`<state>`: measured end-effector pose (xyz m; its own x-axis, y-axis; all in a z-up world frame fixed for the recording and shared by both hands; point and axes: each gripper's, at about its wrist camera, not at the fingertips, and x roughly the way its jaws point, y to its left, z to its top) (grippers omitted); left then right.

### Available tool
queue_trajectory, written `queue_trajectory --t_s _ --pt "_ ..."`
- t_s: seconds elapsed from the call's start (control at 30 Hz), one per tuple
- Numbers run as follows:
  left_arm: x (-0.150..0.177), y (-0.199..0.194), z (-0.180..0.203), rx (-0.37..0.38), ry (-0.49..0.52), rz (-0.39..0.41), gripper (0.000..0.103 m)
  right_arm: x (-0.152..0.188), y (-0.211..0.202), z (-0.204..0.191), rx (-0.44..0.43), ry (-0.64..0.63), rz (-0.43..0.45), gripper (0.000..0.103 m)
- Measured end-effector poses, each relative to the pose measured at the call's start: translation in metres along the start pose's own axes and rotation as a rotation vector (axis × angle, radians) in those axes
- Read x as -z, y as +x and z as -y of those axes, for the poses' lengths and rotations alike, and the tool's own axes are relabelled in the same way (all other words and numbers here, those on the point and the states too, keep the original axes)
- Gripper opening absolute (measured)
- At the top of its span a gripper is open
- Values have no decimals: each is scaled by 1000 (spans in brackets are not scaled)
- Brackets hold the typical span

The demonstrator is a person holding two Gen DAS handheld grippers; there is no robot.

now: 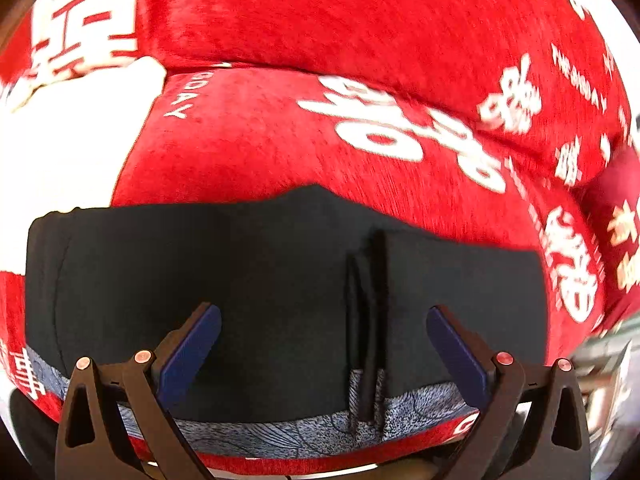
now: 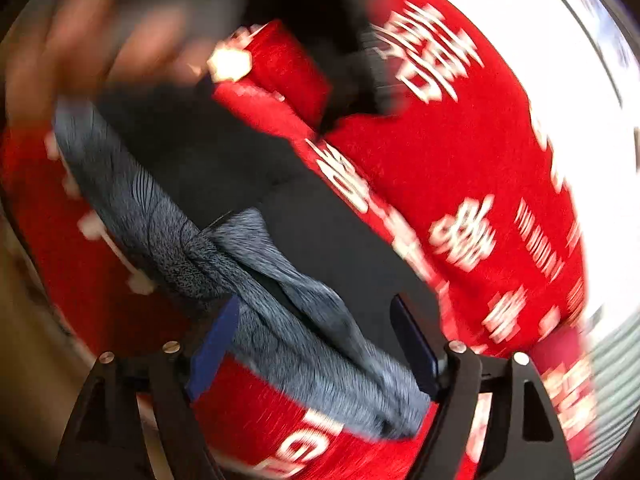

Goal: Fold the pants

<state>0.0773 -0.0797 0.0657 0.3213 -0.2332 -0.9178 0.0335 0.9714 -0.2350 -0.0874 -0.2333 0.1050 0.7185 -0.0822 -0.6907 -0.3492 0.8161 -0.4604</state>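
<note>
Two grippers standing wide, nothing pinched: left gripper [image 1: 324, 344] hovering over black pants [image 1: 280, 280], right gripper [image 2: 316, 344] straddling the grey patterned waistband [image 2: 280, 320]. Lying folded flat on plush red printed blanket [image 1: 320, 20], toward 12 o'clock. Advising pressing creases flat, aligning edges; soft, limp fabric probably slipping easily.

A red plush blanket [image 1: 304, 20] w/ big white characters & lettering covered nearly the whole surface in both views, creased into soft ridges in the left wrist view. Bright white light blew out the upper right edge [image 2: 560, 60] of the right wrist view & a patch at left [image 1: 60, 140] of the other. A pale ribbed strip [image 2: 616, 360] showed at lower right, too blurred to tell what it was; no walls or floor could be made out.
</note>
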Motion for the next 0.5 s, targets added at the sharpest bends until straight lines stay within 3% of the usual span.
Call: queue_trajectory --t_s 0.13,0.17,0.27,0.37,0.5 --pt "16 15 22 -32 70 -40 103 17 21 90 -114 359 -49 82" --pt "20 18 26 -53 85 -51 103 27 35 116 -188 483 -76 82" --pt "34 30 31 -134 134 -81 103 48 65 141 -410 685 -118 82" --pt "46 36 23 -112 127 -109 103 68 87 131 -456 738 -204 82" --pt "53 35 23 -124 152 -90 103 67 76 111 -409 652 -199 82"
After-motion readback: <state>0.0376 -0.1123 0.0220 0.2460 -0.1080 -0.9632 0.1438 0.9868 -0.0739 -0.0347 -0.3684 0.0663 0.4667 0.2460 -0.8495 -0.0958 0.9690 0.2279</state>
